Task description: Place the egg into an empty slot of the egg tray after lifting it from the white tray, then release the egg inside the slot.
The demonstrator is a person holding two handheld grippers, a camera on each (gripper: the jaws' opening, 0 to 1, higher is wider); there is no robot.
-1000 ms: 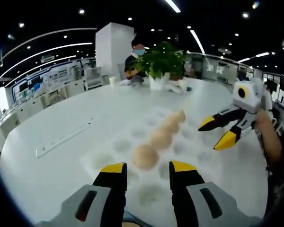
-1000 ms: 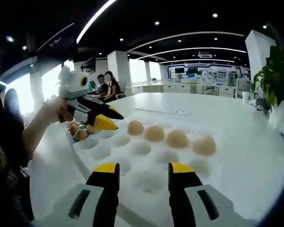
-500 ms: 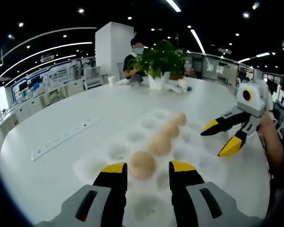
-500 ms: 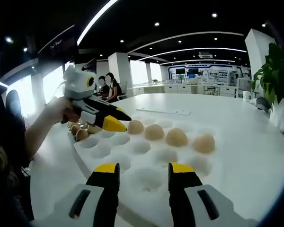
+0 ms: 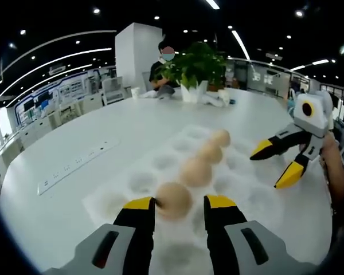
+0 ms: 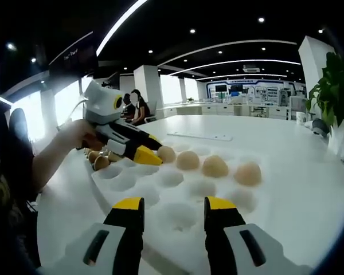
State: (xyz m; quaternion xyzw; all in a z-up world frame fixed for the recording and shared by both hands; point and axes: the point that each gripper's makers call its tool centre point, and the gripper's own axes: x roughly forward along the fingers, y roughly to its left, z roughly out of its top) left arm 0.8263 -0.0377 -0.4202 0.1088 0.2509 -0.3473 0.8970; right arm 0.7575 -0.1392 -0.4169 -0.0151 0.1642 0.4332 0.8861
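A white egg tray (image 5: 151, 162) lies on the round white table, with a diagonal row of several tan eggs in its slots. The nearest egg (image 5: 173, 199) sits in a slot right between the yellow tips of my left gripper (image 5: 178, 204), whose jaws stand open around it. In the right gripper view the left gripper (image 6: 151, 148) reaches in beside that same egg (image 6: 166, 153). My right gripper (image 6: 175, 206) is open over empty slots of the egg tray (image 6: 126, 182). It also hovers open at the tray's far side (image 5: 273, 165). Behind the left gripper lie more brown eggs (image 6: 98, 161).
A long white power strip (image 5: 74, 166) lies on the table left of the tray. A potted plant (image 5: 198, 69) stands at the far edge, with a seated person behind it. A hand and forearm (image 6: 57, 149) hold the left gripper. Two more people sit in the background.
My left gripper has moved forward onto the nearest egg, which now sits between its tips instead of ahead of them. The right gripper has barely shifted.
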